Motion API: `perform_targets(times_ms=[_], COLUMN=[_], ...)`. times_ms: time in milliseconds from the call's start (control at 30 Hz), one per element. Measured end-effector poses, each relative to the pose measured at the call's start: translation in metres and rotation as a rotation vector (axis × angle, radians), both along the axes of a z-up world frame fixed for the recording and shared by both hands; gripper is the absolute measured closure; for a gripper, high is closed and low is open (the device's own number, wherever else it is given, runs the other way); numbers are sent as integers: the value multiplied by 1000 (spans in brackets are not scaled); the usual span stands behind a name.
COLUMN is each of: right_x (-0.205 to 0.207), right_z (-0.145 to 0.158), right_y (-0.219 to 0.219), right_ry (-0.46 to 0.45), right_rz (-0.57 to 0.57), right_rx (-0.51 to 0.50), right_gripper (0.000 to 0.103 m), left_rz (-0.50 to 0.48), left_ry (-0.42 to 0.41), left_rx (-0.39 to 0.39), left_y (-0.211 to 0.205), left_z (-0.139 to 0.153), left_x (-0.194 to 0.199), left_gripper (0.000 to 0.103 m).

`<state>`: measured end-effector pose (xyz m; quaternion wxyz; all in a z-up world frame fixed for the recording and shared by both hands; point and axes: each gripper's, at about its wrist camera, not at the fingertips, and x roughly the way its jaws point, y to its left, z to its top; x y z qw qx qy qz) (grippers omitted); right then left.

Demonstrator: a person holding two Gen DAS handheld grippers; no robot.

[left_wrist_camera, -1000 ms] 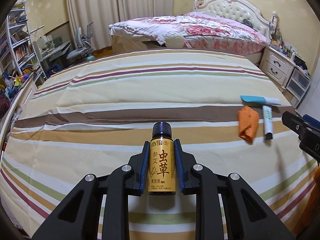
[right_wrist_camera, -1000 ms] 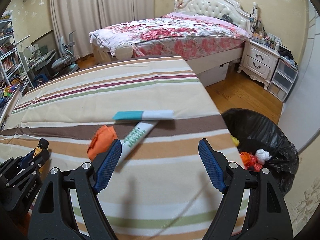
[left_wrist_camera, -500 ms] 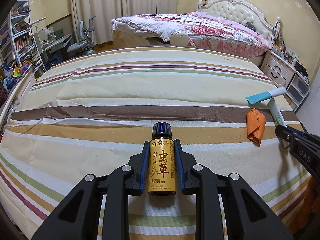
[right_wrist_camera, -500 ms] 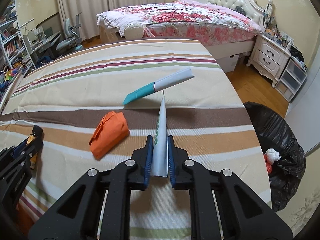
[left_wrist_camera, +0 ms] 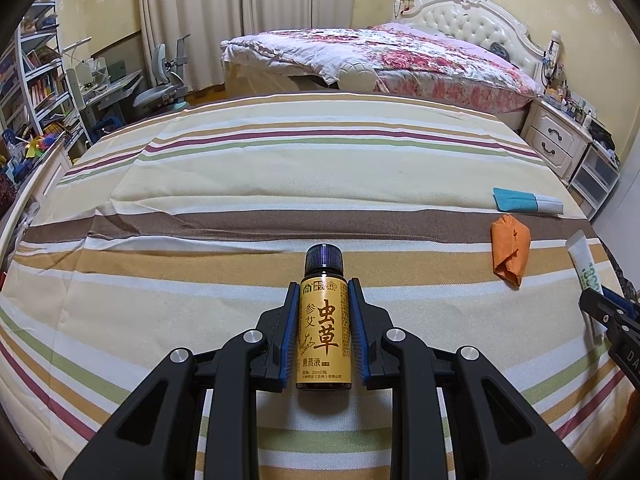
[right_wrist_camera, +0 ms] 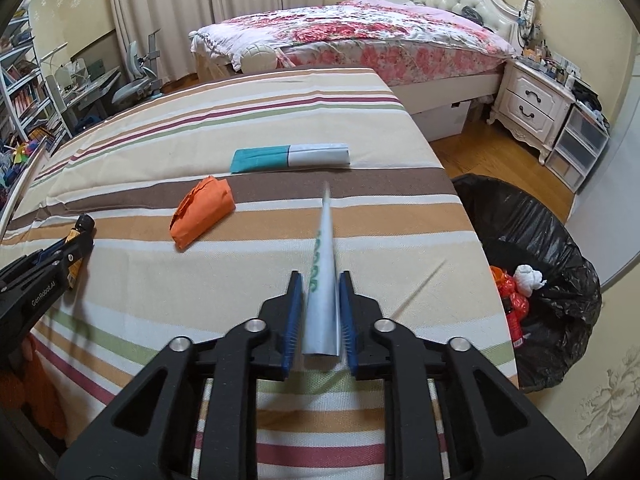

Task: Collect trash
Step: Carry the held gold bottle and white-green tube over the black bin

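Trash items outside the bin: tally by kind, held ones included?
Bottles: 1, amber bottle in the left gripper
Tubes: 1, white tube in the right gripper
Orange wrappers: 1, orange wrapper on the striped sheet
Teal-and-white packets: 1, teal-and-white packet
Total: 4

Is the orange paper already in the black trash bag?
No, the orange paper lies on the striped bed cover, left of the black trash bag on the floor.

Floral bed, white nightstand, curtains.
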<state>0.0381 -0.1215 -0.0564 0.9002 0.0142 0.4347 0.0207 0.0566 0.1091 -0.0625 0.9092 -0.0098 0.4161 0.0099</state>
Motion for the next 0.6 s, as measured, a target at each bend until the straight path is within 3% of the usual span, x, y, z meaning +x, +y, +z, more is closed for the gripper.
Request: perform_targets(times_ms=[33,200,333,600], right_x=[1,6,5,1], right_z=[0,0,-2,2], right_y=[0,1,2,-9], right_ry=[-3,-9,-16,-33], right_rz=[-6,-8,-1,-23], right_rx=[4,-3,-25,-8], right_gripper=[67,66,85,87], left_rz=[0,0,-2,-6], left_ry=[0,-1,-2,-26], left_rx=[0,3,-5,-3], left_y=[0,0,0,-3], left_z=[0,0,0,7], left_x=[0,0,0,-1], left_gripper=[78,78,78,78])
